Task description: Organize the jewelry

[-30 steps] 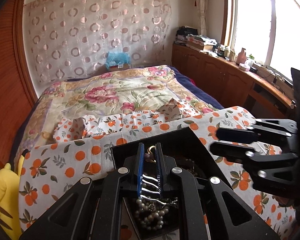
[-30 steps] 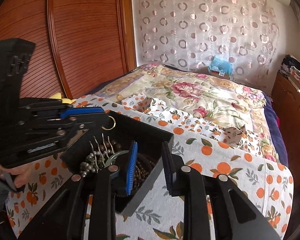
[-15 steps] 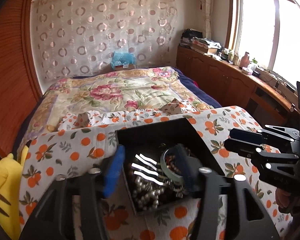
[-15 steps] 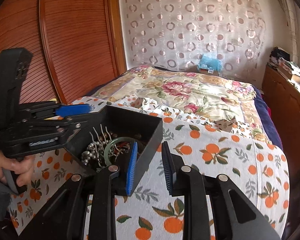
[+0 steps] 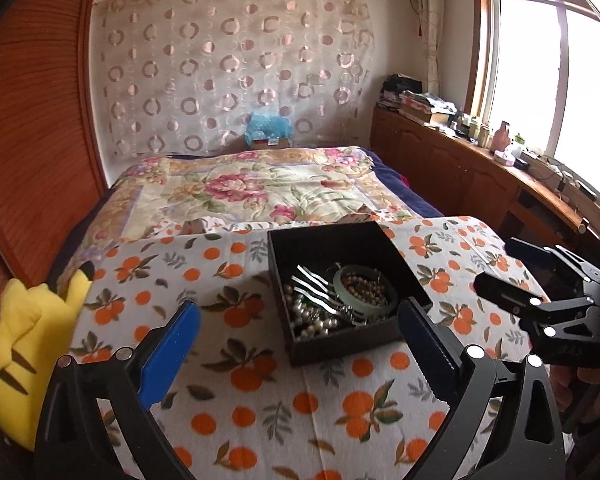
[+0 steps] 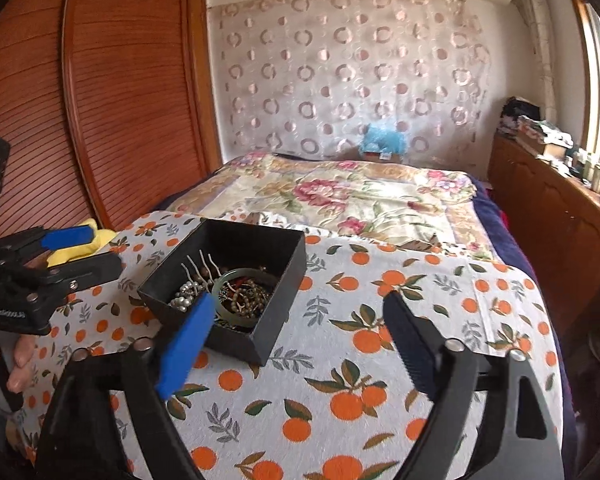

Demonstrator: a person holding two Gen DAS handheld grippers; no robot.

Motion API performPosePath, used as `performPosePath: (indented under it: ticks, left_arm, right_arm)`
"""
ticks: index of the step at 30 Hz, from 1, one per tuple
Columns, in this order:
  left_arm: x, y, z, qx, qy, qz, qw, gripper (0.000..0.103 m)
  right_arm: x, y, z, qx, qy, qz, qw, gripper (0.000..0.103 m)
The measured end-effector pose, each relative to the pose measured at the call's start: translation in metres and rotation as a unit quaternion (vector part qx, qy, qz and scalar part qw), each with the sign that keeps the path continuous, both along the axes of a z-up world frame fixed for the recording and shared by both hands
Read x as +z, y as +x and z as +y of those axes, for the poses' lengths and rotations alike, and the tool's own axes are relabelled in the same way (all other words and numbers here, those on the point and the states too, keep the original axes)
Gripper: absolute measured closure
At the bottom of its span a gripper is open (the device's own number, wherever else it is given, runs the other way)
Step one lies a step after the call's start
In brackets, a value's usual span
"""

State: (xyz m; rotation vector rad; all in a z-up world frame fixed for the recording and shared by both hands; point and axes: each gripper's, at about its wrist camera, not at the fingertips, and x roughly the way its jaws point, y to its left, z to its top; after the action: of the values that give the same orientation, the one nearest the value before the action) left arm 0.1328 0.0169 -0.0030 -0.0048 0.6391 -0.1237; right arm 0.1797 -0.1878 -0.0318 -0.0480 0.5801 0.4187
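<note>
On the orange-print cloth (image 5: 260, 400) sits one black box (image 5: 342, 346). Both grippers hover just short of it — left gripper (image 5: 300, 344) and right gripper (image 6: 296, 340) spread wide, holding nothing. Inside the box: one green bangle (image 5: 342, 292), pearl strand (image 5: 312, 320), three wavy hairpins (image 5: 312, 284).

We see open orange-print cloth (image 5: 260, 412) around the black box (image 5: 332, 346); its upright walls ring the jewelry, and a yellow plush (image 5: 24, 344) borders the left edge.
</note>
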Motion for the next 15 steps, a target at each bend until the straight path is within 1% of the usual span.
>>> performPosePath:
  ticks: [2, 5, 9, 15]
  left_arm:
    - [0.0, -0.008, 0.0, 0.004, 0.004, -0.002, 1.0, 0.008]
    - [-0.001, -0.018, 0.0, 0.01, 0.009, -0.002, 0.9999, 0.008]
    - [0.0, -0.032, 0.0, 0.011, 0.011, -0.005, 0.9999, 0.008]
    - [0.016, -0.048, -0.003, 0.016, 0.009, -0.025, 0.9995, 0.008]
  right_arm:
    - [0.001, -0.007, -0.002, -0.007, 0.005, -0.002, 1.0, 0.006]
    - [0.001, -0.015, -0.003, -0.017, 0.005, -0.007, 1.0, 0.003]
    - [0.003, -0.025, -0.002, -0.025, 0.004, -0.009, 1.0, 0.003]
    - [0.018, -0.045, -0.007, -0.031, 0.013, -0.03, 0.999, 0.003]
